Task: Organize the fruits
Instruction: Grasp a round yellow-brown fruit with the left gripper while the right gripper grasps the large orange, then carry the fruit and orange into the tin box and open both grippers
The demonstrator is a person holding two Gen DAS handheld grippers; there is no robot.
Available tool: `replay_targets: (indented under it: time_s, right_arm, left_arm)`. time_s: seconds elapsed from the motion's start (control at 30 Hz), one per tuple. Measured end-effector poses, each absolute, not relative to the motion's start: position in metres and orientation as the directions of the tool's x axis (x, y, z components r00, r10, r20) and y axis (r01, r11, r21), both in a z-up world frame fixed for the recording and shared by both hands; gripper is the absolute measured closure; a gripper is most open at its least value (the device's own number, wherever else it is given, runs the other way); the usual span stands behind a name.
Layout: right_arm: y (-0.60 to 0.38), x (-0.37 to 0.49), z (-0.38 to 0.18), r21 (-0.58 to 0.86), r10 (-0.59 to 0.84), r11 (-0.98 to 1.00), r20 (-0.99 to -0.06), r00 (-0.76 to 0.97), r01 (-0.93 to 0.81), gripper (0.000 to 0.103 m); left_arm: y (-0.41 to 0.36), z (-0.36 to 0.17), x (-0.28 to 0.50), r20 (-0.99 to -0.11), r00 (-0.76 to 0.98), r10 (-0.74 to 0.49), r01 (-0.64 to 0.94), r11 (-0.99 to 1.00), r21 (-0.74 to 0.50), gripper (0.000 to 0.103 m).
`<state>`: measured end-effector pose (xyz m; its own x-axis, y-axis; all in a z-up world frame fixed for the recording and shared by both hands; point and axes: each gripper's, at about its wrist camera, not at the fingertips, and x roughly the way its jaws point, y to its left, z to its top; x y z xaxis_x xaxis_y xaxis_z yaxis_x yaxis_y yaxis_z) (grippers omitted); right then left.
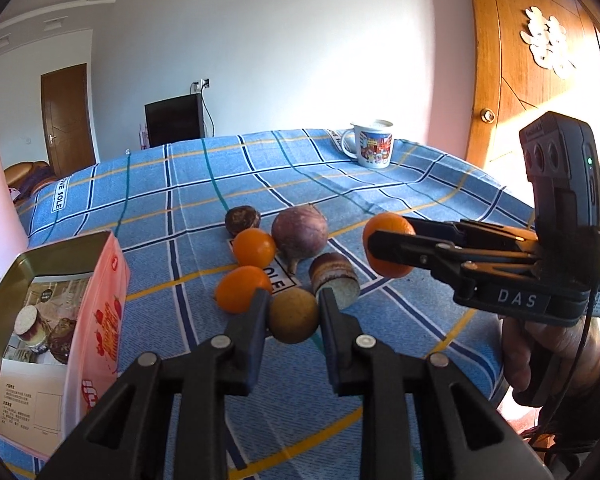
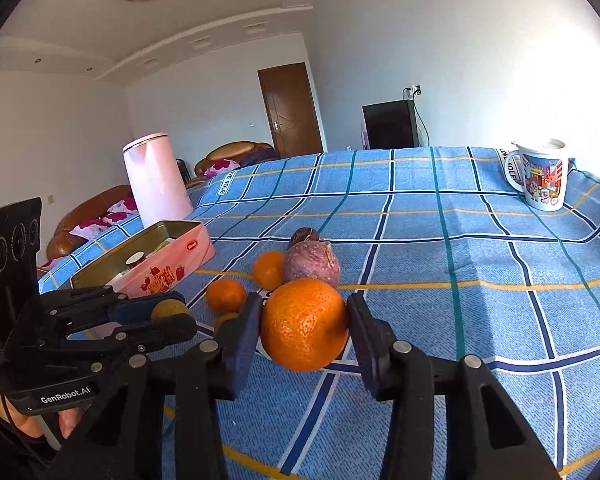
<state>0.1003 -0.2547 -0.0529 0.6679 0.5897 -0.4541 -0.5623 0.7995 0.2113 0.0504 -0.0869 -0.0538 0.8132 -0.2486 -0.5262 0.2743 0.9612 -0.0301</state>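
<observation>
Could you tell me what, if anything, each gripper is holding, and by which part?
The right gripper pinches an orange across its sides. The left gripper brackets a tan round fruit; whether it grips cannot be told.

Fruit cluster mid-bench on blue plaid cloth. Big orange (image 2: 304, 325) between right fingers, apparently lifted. Tan round fruit (image 1: 293, 316) between left fingers. Two small oranges (image 1: 254, 247) (image 1: 242, 289) side by side, purple round fruit (image 1: 299, 232) with stem just beside them, dark passion fruit (image 1: 242, 219) behind, brown cut-end piece (image 1: 334, 279) right of the tan one. Open pink tin (image 1: 100, 300) at left, holding a few items.
</observation>
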Motion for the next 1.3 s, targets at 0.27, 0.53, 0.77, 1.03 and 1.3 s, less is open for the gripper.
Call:
replay_targets:
  time_s: [0.27, 0.53, 0.77, 1.03, 1.3]
  right_arm:
    - [-0.248, 0.094, -0.051, 0.193, 0.594, 0.795, -0.443, 0.672, -0.576, 0.057]
    - [-0.240, 0.088, -0.041, 0.176, 0.606, 0.785, -0.417, 0.678, -0.594, 0.057]
    - [-0.229, 0.084, -0.031, 0.162, 0.622, 0.770, -0.401, 0.672, -0.617, 0.057]
    - [-0.209, 0.082, -0.015, 0.133, 0.645, 0.747, -0.383, 0.661, -0.652, 0.057]
    - [-0.178, 0.080, 0.001, 0.091, 0.673, 0.713, -0.370, 0.641, -0.695, 0.057]
  left_arm:
    - [-0.080, -0.043, 0.044, -0.484, 0.850, -0.207, 0.238, 0.971, 0.002, 0.076]
    - [-0.070, -0.037, 0.040, -0.464, 0.865, -0.190, 0.213, 0.977, -0.003, 0.076]
    - [-0.055, -0.032, 0.038, -0.449, 0.877, -0.173, 0.184, 0.983, -0.021, 0.076]
    - [-0.036, -0.025, 0.034, -0.428, 0.893, -0.139, 0.138, 0.990, -0.034, 0.076]
    - [-0.013, -0.022, 0.034, -0.421, 0.902, -0.096, 0.081, 0.995, -0.052, 0.076]
